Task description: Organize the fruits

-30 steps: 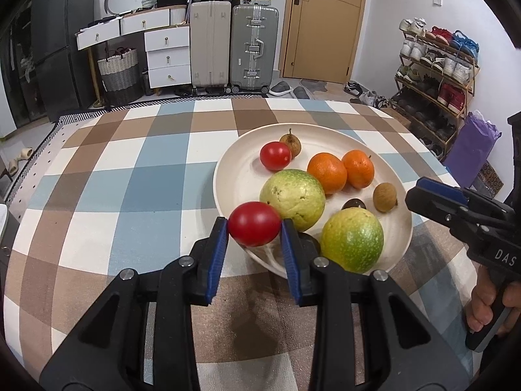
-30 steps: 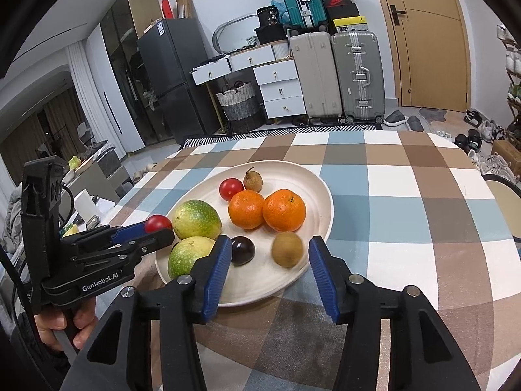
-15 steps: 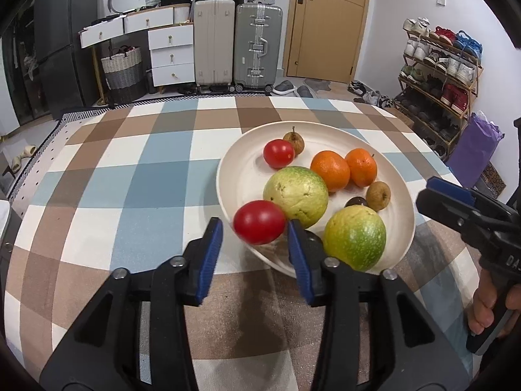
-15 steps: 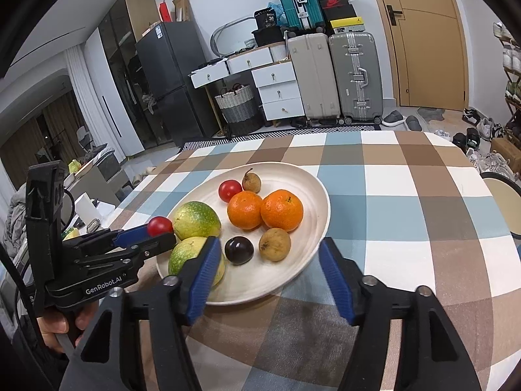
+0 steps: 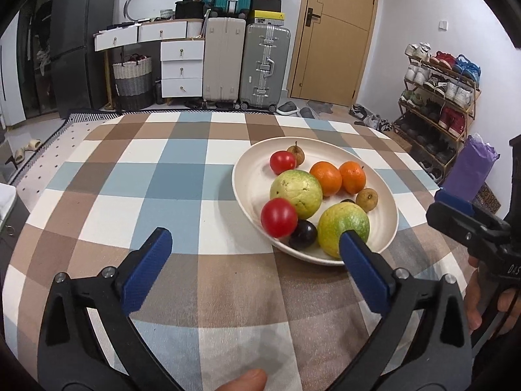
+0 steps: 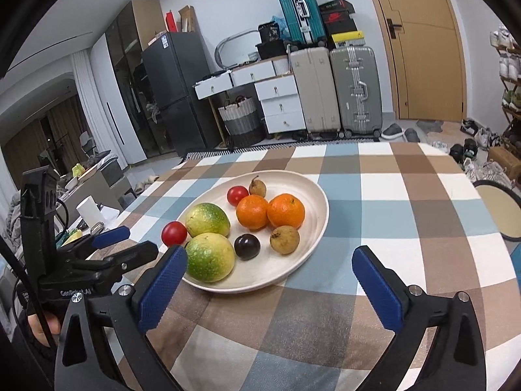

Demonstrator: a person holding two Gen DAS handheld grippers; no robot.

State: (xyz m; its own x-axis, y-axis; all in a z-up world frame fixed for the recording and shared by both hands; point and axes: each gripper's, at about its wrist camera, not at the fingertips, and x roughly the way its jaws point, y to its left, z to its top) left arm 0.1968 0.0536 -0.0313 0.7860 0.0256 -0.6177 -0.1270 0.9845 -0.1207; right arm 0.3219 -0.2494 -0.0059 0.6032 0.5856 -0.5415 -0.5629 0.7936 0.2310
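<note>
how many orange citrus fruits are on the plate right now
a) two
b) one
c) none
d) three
a: two orange citrus fruits sit side by side near the middle of the plate; the other fruits on it are two red tomatoes, two green-yellow ones, two small brown ones and a dark plum-like one.

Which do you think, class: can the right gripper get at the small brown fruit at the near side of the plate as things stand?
Probably yes. The right gripper is opening with nothing between its jaws, and the small brown fruit sits just ahead on the plate, uncovered; only the dark plum lies close beside it.
</note>
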